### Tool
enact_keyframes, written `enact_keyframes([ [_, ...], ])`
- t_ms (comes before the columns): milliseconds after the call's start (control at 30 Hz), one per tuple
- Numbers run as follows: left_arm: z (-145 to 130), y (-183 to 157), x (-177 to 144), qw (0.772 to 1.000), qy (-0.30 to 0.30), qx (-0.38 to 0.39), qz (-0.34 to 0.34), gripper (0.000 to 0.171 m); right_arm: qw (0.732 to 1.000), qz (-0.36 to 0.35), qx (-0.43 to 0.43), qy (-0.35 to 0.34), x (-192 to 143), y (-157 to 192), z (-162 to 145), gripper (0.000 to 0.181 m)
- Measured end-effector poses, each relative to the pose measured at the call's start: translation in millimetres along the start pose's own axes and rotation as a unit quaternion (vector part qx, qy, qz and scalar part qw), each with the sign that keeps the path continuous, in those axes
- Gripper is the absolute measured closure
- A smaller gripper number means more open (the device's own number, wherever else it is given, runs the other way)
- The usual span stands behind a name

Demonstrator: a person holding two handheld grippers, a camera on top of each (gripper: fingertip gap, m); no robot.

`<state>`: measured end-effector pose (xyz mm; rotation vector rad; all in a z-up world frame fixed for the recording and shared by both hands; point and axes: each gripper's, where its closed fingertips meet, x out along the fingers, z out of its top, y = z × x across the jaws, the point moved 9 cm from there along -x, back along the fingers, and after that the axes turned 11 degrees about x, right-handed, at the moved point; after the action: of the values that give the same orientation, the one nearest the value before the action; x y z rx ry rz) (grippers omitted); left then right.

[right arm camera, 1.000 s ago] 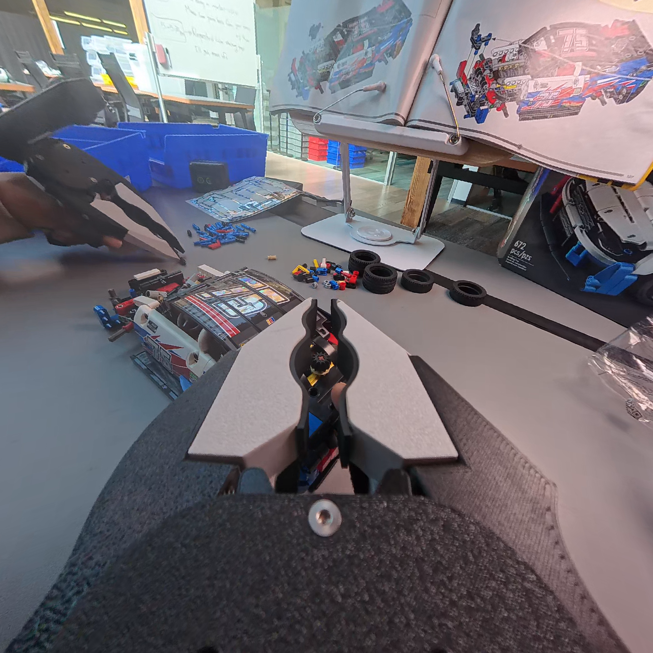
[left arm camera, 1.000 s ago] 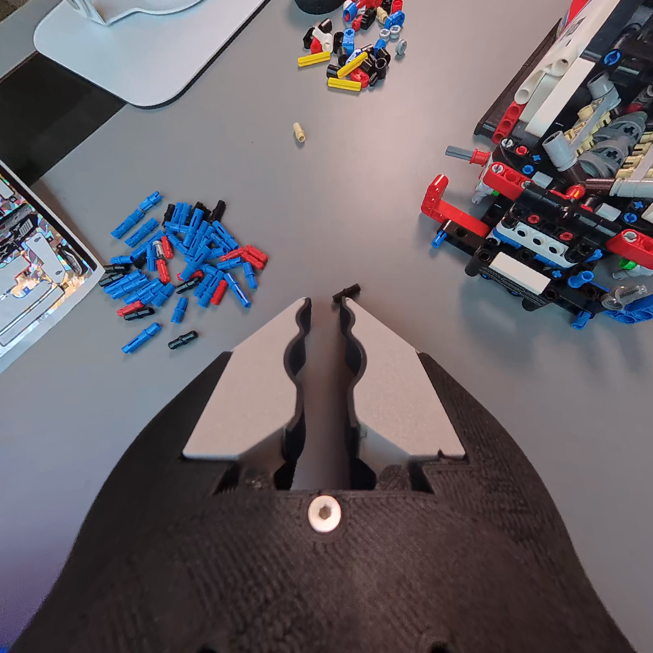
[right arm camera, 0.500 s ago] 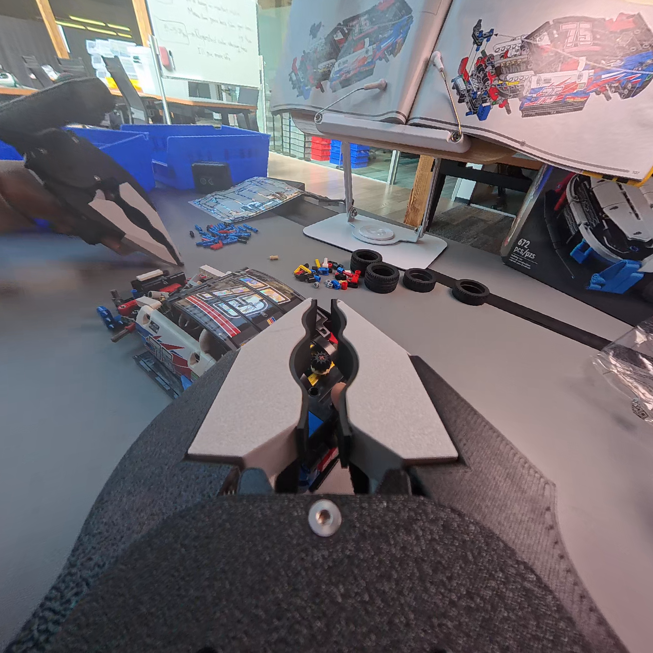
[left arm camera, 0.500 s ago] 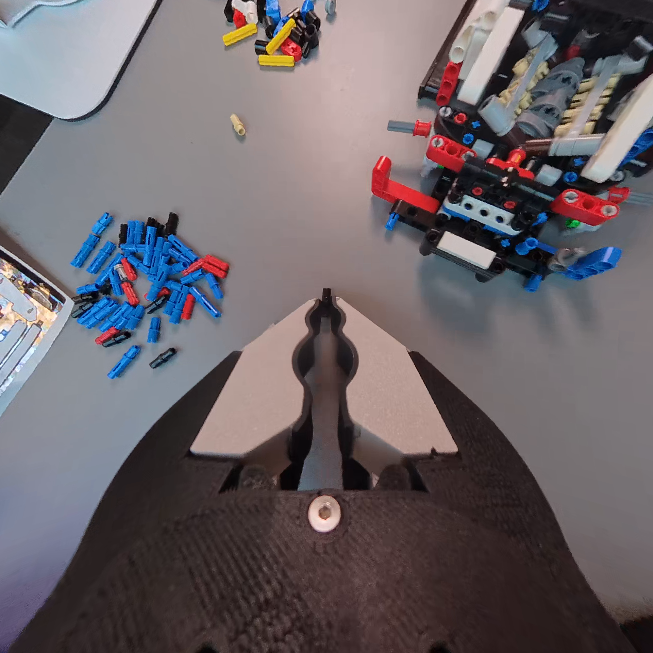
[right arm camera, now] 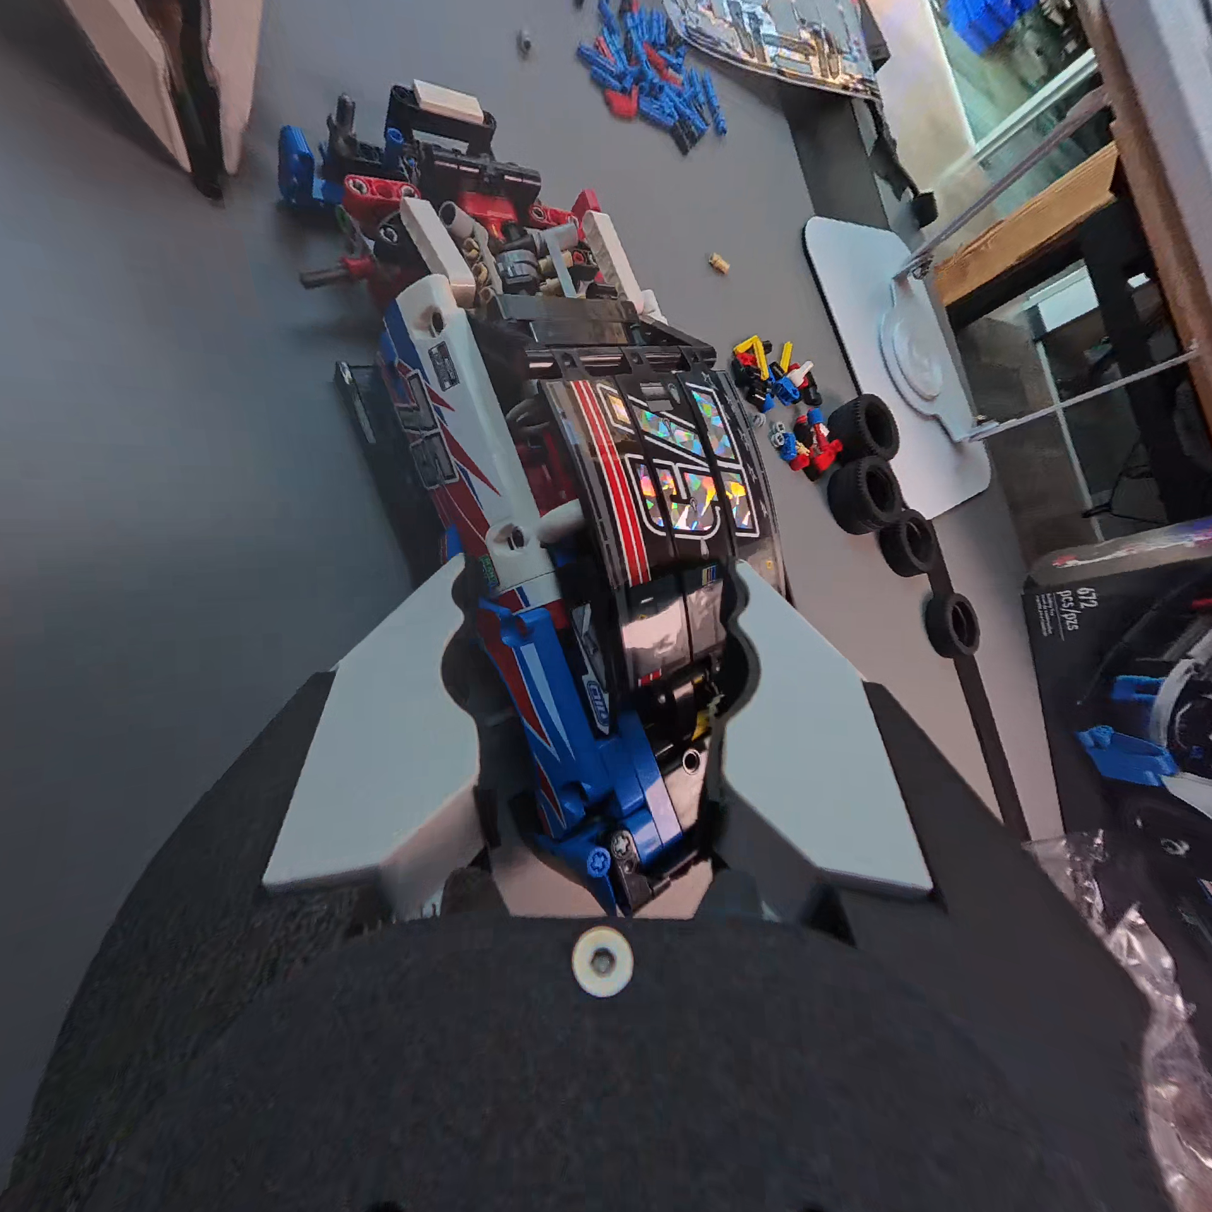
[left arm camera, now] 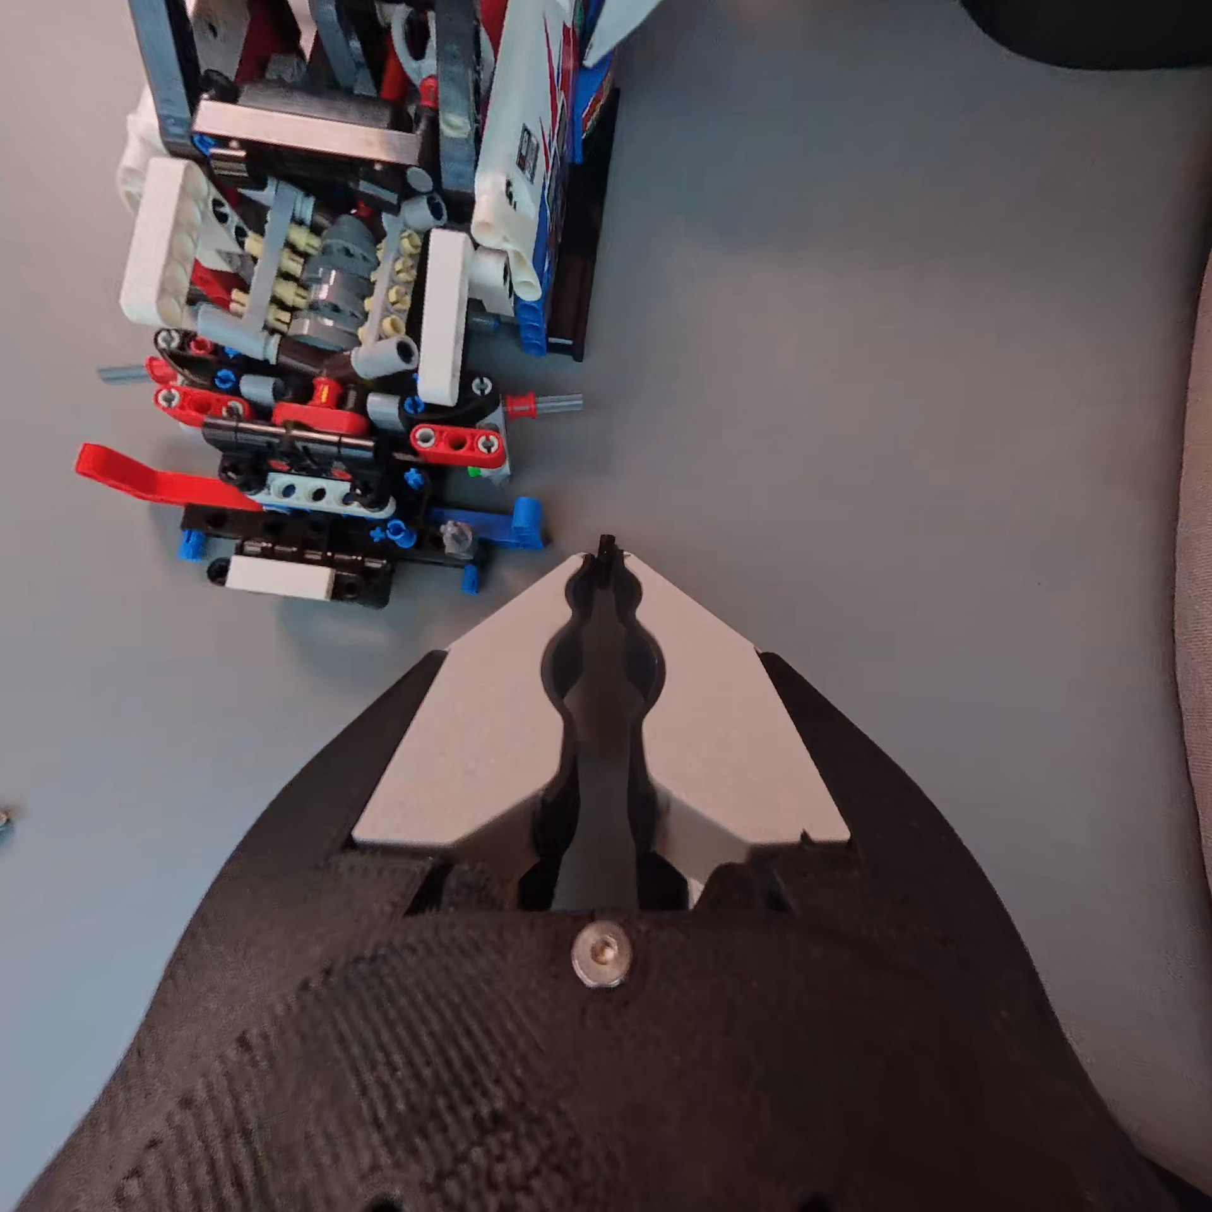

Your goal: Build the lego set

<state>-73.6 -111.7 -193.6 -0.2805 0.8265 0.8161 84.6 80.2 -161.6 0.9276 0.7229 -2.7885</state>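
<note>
Left gripper [left arm camera: 606,557]: fingers closed down to the tips, pinching a small black connector pin [left arm camera: 605,545] that sticks out just past them. It hangs over the grey table [left arm camera: 852,328], just beside the blue bracket at the near open end of the partly built lego race car [left arm camera: 367,275].

Right gripper [right arm camera: 600,577]: fingers spread wide, one on each side of the car's blue-and-white nose. The body sits deep between them; both fingers appear to touch its sides, so it is clamped. Car lies on the table, open engine end pointing away from this gripper, toward the left gripper's pale fingers [right arm camera: 157,85] at top left of the right wrist view.

Elsewhere on the table, right wrist view:
- heap of blue, red and black pins [right arm camera: 652,79], beyond the car
- single tan pin [right arm camera: 719,263], alone
- small mixed cluster of yellow, red, black and blue parts [right arm camera: 784,400], beside the car
- four black rubber tyres [right arm camera: 882,485] in a row
- white base plate of a stand [right arm camera: 879,315]
- dark product box [right arm camera: 1128,669] and crinkled clear plastic bag [right arm camera: 1154,984] at right edge
</note>
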Motion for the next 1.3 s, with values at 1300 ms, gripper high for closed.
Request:
enact_keyframes([
  [1300, -83, 213, -77, 0.953, 0.299, 0.027, 0.035, 0.16, 0.966, 0.0, 0.209, -0.155, -35, -5, -13, 0.129],
])
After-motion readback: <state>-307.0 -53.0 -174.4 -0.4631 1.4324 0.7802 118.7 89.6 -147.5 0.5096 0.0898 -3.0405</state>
